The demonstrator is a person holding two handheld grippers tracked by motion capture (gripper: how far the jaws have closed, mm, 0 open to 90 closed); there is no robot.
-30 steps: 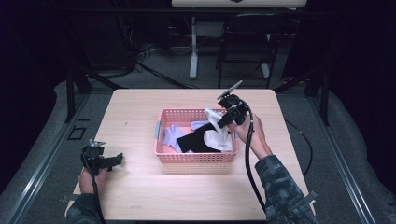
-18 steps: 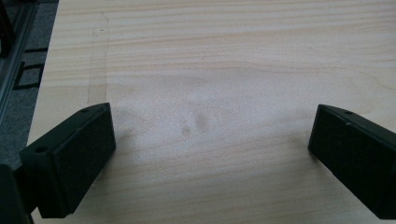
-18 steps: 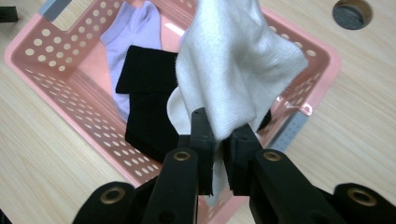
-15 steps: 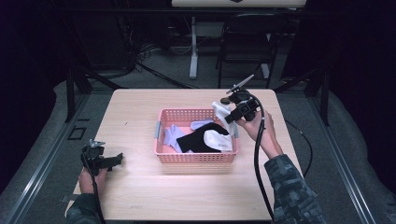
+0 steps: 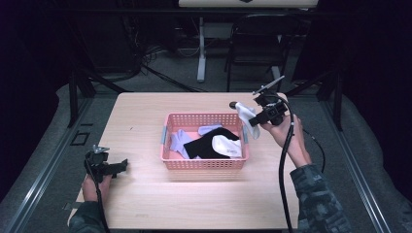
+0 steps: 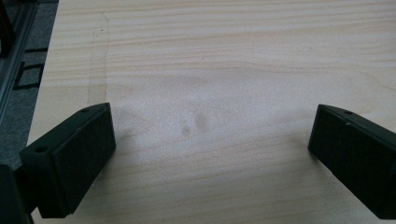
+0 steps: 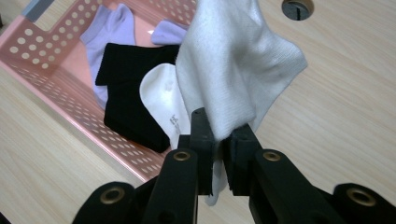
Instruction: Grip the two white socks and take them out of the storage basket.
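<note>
Resting on the surface (image 5: 145, 204), a pink basket (image 5: 204, 162) holds black, lilac and white socks. Just right of the basket, a white sock (image 7: 233, 70) is pinched in the raised right tool (image 7: 219, 140), probably so it clears the rim. Well left of the basket, the left tool (image 6: 205, 154) is spread, apparently idle.

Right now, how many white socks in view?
2. One white sock hangs clamped in the right gripper, beside the pink basket; another lies in it. More may be hidden.
</note>
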